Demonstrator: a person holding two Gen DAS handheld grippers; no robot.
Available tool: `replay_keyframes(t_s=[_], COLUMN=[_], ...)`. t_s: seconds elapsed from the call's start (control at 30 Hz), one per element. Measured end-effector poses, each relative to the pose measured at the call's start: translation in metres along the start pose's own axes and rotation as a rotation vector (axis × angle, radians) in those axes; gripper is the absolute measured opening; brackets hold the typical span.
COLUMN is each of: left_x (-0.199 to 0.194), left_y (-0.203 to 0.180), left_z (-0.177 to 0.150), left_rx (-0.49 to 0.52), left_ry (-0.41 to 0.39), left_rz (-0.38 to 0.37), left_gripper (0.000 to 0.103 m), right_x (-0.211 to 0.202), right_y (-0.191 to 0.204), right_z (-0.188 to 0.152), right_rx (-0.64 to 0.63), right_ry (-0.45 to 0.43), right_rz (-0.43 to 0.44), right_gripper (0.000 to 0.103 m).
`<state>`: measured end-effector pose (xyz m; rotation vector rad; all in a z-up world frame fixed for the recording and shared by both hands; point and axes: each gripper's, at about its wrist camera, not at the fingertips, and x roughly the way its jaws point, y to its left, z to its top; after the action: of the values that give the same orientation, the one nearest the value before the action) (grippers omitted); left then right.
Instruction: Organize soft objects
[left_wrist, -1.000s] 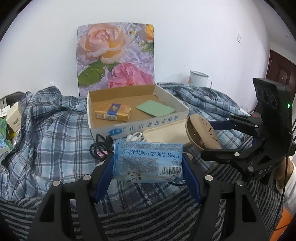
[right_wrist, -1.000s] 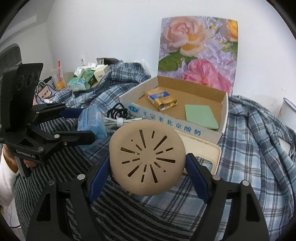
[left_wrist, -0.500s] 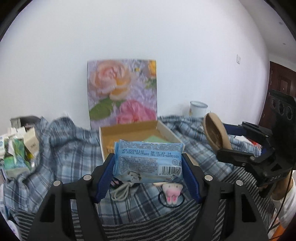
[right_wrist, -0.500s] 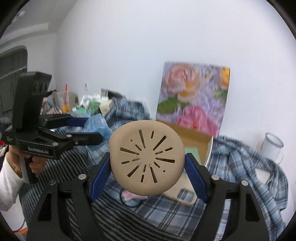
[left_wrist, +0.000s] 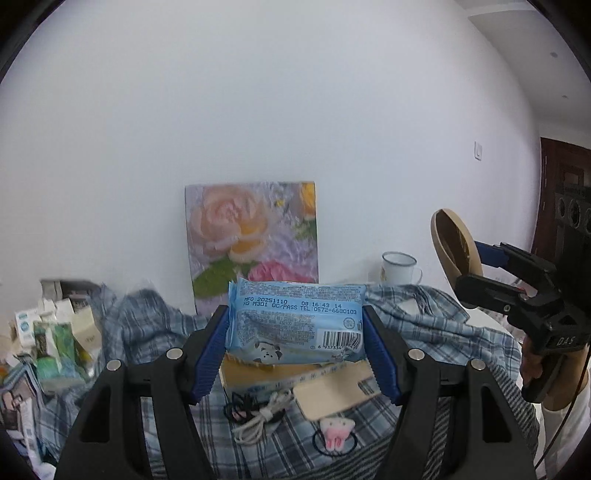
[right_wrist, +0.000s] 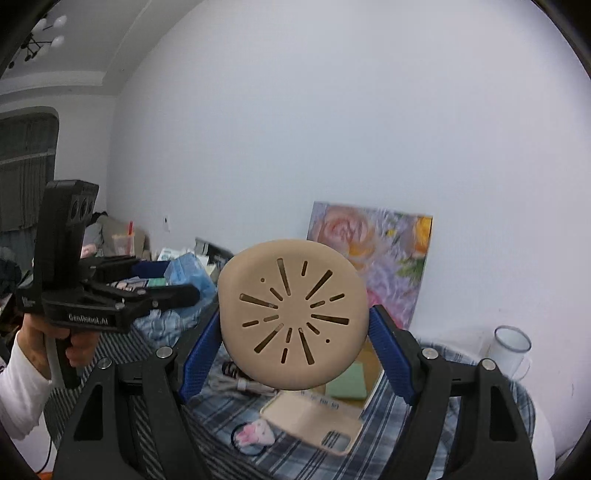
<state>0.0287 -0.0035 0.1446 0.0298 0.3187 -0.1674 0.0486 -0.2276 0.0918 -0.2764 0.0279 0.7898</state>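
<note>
The left tongs (left_wrist: 295, 332) are squeezing the squishy blue tissue pack (left_wrist: 295, 321) by its short ends, up high above the box at 6 o'clock, and the right tongs (right_wrist: 293, 332) are pinching the bendy tan disc (right_wrist: 291, 314) by its edges.

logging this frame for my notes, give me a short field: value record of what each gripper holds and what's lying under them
left gripper: shut on blue tissue pack, held up
right gripper: shut on tan slotted disc, held up
below: open cardboard box, beige phone case, white cable, pink plush hair tie
surface: plaid cloth
behind: white mug, floral lid
</note>
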Motion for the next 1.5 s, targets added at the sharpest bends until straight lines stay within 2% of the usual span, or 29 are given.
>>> replay_keyframes(t_s=[0.3,0.73,0.8,1.03,1.27,1.5], left_x=[-0.013,-0.011,-0.011,-0.01,-0.016,0.002], left_y=[-0.012,-0.019,-0.019,-0.02,-0.021,-0.018], left_z=[0.034,0.073,0.073,0.074,0.071,0.074], left_rx=[0.038,0.045,0.054,0.062,0.066,0.059], left_ry=[-0.081,-0.156,-0.188,-0.208,-0.213,-0.213], left_rz=[0.015,0.007,0.011,0.021,0.038,0.049], left_gripper=[0.071,0.071,0.071,0.071,0.071,0.071], right_x=[-0.008,-0.016,-0.015,-0.013,-0.009,0.006], right_y=[0.004,0.007,0.005,0.003,0.0,-0.013], right_z=[0.032,0.059,0.064,0.073,0.078,0.082], right_rx=[-0.03,-0.041,-0.041,-0.04,-0.031,0.01], right_ry=[-0.096,-0.179,-0.188,-0.22,-0.229,-0.228], right_rz=[-0.001,-0.01,-0.014,-0.014,-0.033,-0.071], right_gripper=[0.077,0.077,0.077,0.077,0.077,0.077])
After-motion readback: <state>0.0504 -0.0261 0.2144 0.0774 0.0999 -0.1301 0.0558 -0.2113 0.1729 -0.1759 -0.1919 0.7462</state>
